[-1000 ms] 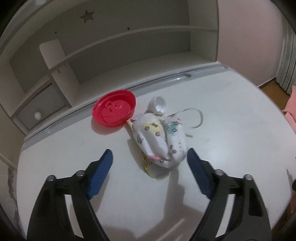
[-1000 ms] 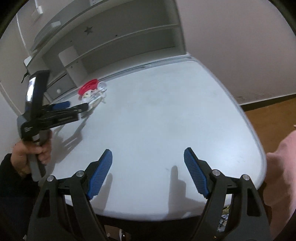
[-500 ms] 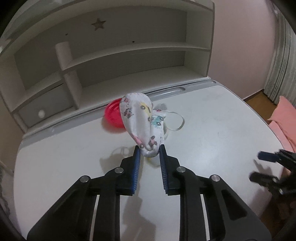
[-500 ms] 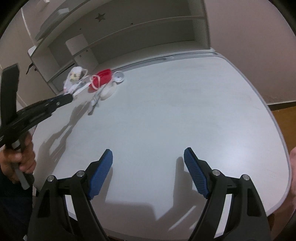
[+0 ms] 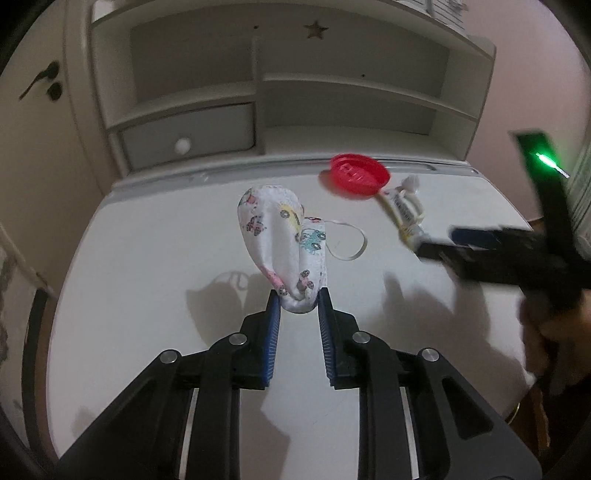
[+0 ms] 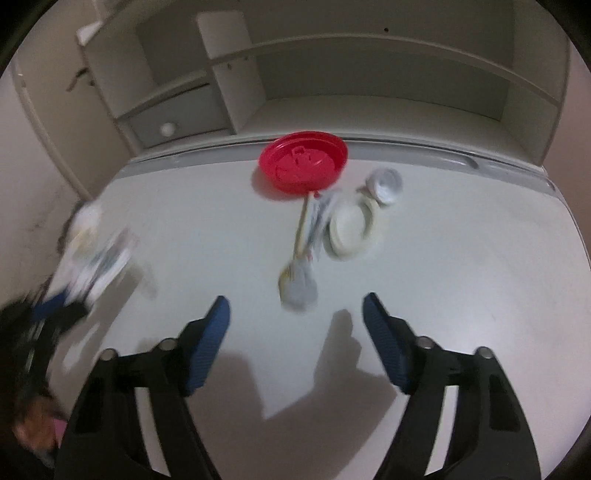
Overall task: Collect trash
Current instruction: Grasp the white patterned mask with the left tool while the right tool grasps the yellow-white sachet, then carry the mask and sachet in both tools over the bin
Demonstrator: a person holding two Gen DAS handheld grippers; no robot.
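So the left gripper (image 5: 296, 300) has its blue pads (image 5: 274, 314) pinched narrow on the bottom end of a crumpled white cloth face mask with a cartoon print (image 5: 282, 236), holding it up off the white desk top (image 5: 147, 258), ear loop (image 5: 351, 243) dangling to the right. The right gripper (image 6: 295, 314) is much wider, jaws closing, with nothing between them; it hangs just short of a squeezed white tube with a yellow edge (image 6: 301, 254) lying on the desk. In the left wrist view it shows as a blurry black shape coming in from the right, close to that tube.

Behind the desk stands a white shelf unit (image 5: 280, 92) with a star cutout (image 5: 315, 30) and a small drawer with a round knob (image 5: 181, 146). A round red plastic lid (image 6: 303, 160) lies near the back edge, touching the far end of the tube. Just right of the tube sits a flat white ring-shaped lid (image 6: 352, 230), then a small white cap (image 6: 386, 184).
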